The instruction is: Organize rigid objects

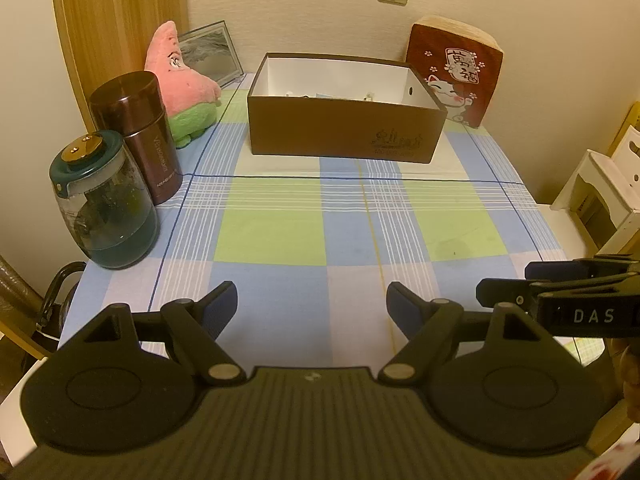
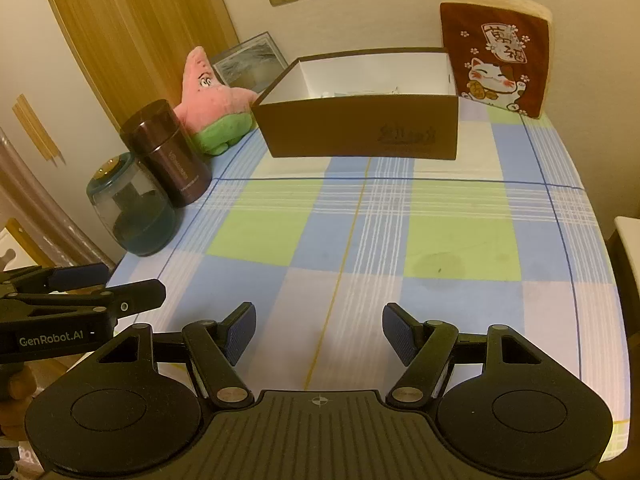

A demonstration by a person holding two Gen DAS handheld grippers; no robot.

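Note:
A brown open box (image 1: 344, 128) stands at the far middle of the checked tablecloth (image 1: 320, 236); several small pale items lie inside, mostly hidden by its wall. It also shows in the right wrist view (image 2: 360, 128). My left gripper (image 1: 312, 308) is open and empty, low over the near edge of the table. My right gripper (image 2: 319, 332) is open and empty, also over the near edge. Each gripper shows from the side in the other's view: the right one (image 1: 532, 292) and the left one (image 2: 108, 288).
On the left stand a glass teapot with a green lid (image 1: 104, 204), a dark red thermos (image 1: 138, 132), a pink star plush (image 1: 180, 80) and a framed picture (image 1: 212, 50). A red lucky-cat cushion (image 1: 456, 72) leans on the wall at back right. White furniture (image 1: 600, 196) stands to the right.

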